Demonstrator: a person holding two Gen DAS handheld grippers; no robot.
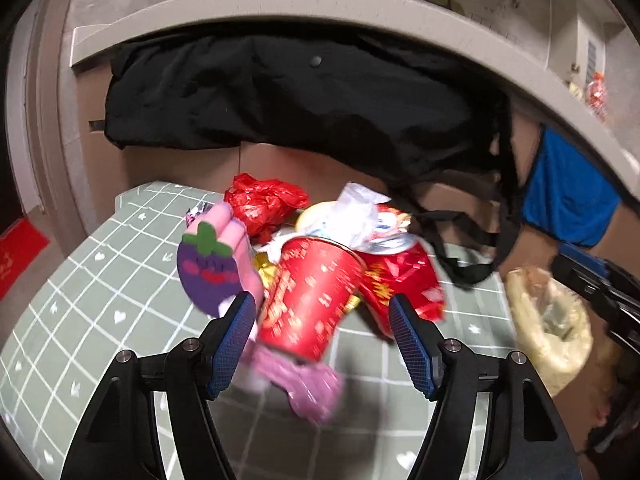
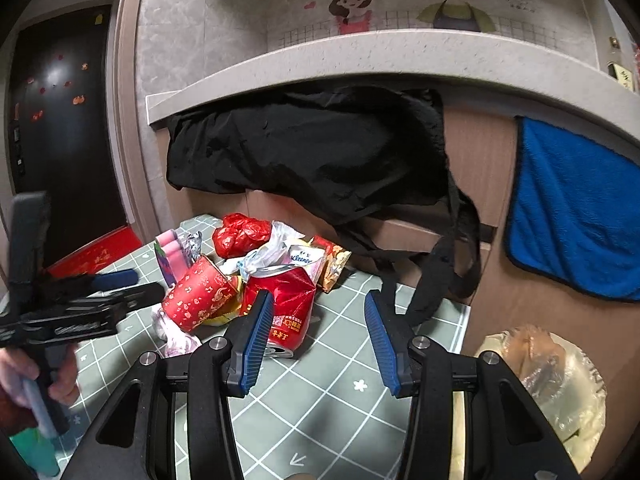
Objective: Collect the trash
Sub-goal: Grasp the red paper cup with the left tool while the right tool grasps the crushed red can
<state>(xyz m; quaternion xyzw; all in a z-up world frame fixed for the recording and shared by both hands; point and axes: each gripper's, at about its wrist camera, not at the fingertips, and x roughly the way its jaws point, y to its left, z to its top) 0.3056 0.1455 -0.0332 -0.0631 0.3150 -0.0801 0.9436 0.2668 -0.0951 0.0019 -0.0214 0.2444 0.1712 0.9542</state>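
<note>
Evidently the red paper cup with gold print, lying on its side on the green checked tablecloth, was light and crushable; I judged its mid-wall the best hold. My left tongs stood apart around it, my right tongs apart and empty.

In the left wrist view the red paper cup and the pink wrapper below it are smeared by motion blur, and their print is unreadable. The right tool is cut off by the picture's right edge. In the right wrist view the bag-lined bin is partly hidden behind the tool's own frame; its contents cannot be made out.
</note>
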